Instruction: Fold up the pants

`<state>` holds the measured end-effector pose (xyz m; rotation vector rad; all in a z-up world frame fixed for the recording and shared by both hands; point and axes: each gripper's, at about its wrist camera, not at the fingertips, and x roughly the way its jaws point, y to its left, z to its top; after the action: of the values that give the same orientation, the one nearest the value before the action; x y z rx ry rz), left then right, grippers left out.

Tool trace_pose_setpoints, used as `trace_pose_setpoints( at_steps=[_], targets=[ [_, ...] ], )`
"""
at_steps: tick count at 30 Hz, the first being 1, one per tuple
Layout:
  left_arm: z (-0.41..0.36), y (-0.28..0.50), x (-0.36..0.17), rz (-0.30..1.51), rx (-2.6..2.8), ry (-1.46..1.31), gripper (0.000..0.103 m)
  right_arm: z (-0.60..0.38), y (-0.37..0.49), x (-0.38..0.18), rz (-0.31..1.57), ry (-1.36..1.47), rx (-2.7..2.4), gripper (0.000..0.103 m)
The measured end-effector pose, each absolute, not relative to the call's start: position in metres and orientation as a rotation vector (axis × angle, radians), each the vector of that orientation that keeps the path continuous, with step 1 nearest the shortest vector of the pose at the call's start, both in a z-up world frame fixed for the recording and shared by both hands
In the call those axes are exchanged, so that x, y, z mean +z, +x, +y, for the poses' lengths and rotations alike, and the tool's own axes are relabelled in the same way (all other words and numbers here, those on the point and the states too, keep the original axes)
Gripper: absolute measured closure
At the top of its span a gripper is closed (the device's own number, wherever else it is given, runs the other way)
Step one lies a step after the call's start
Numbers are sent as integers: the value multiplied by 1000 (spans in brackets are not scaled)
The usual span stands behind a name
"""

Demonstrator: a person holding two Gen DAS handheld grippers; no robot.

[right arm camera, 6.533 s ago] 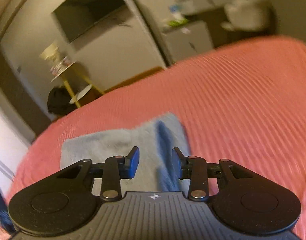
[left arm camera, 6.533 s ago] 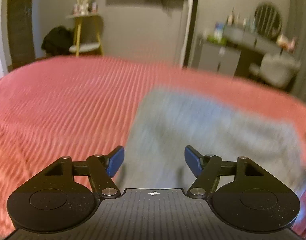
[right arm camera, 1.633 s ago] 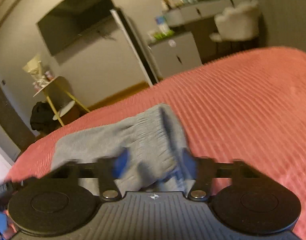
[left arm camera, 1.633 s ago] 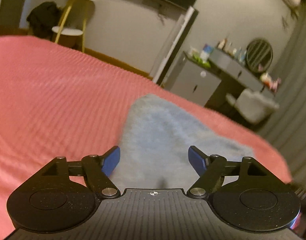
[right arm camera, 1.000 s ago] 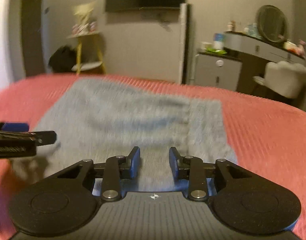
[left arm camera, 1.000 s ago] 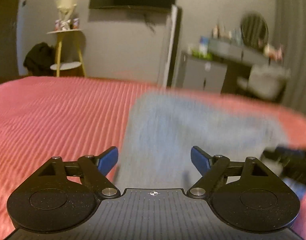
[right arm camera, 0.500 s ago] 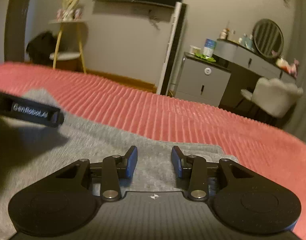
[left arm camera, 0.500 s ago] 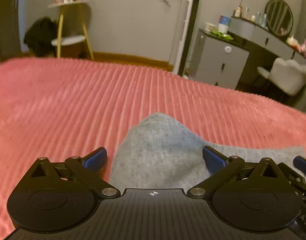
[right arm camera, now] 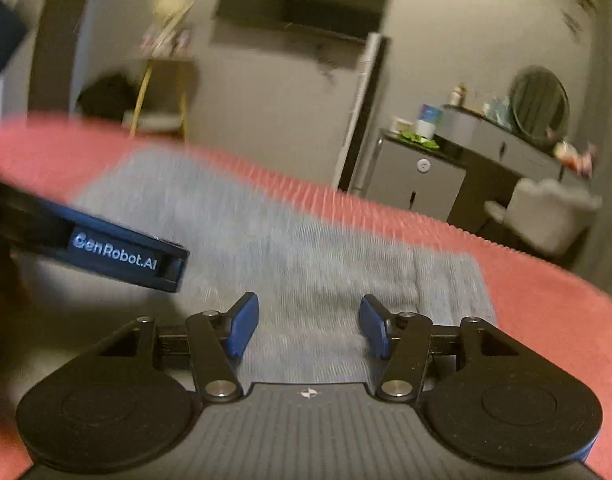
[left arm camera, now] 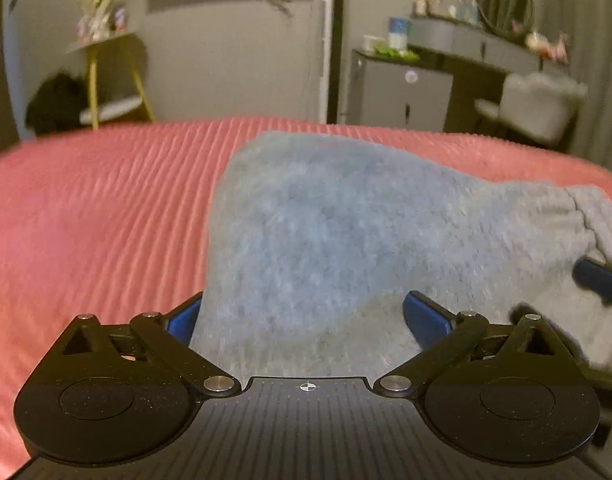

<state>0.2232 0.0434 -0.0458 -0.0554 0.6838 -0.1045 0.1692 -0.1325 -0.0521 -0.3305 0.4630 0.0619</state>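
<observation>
the pants (left arm camera: pixel 346 240) are grey, fuzzy knit, laid flat in a folded slab with the ribbed waistband (right arm camera: pixel 446 280) seen at the right end. they're spread on the bed right in front of both tools. the left gripper (left arm camera: pixel 301 316) is held wide open with grey cloth between its blue pads (left arm camera: pixel 426 316), nothing pinched. the right gripper (right arm camera: pixel 308 330) is parted too, empty, cloth just past its tips. everything sits on a pink ribbed bedspread (left arm camera: pixel 85 208). a grey cabinet (right arm camera: pixel 418 180), round mirror (right arm camera: pixel 540 102) and white chair (left arm camera: pixel 538 104) are seen behind; both views are blurred.
</observation>
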Motion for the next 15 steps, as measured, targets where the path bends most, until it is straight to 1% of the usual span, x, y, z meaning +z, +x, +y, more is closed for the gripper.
trace_pose_setpoints(
  at_steps=[2,3,4,5,6,7,8,9,10,12,14,15],
  targets=[
    [62,227,-45,719,-52,-147,0,-135,157,-62,401,-461,63,47],
    [71,227,-44,731,-34,-172,0,-141,157,-60,401,-490,23,58],
    [78,226,-43,750,-21,-188,0,-153,159,-55,421,-461,28,64],
    [85,222,-39,771,-18,-216,0,-163,158,-50,434,-429,35,75],
    [88,216,-34,784,-11,-236,1,-166,156,-48,437,-437,34,79],
    [89,207,-28,784,-1,-252,8,-163,152,-46,442,-454,24,79],
    [86,196,-22,772,-10,-265,9,-157,148,-43,445,-460,7,79],
    [81,184,-17,759,-43,-278,8,-150,141,-37,443,-436,-8,73],
    [73,173,-16,753,-78,-273,7,-144,130,-33,441,-381,6,71],
    [57,160,-25,755,-96,-184,5,-132,110,-32,459,-306,95,62],
    [50,155,-40,753,-79,-78,1,-117,98,-42,472,-377,104,61],
    [53,152,-44,730,-79,-102,0,-113,95,-47,463,-428,94,60]
  ],
)
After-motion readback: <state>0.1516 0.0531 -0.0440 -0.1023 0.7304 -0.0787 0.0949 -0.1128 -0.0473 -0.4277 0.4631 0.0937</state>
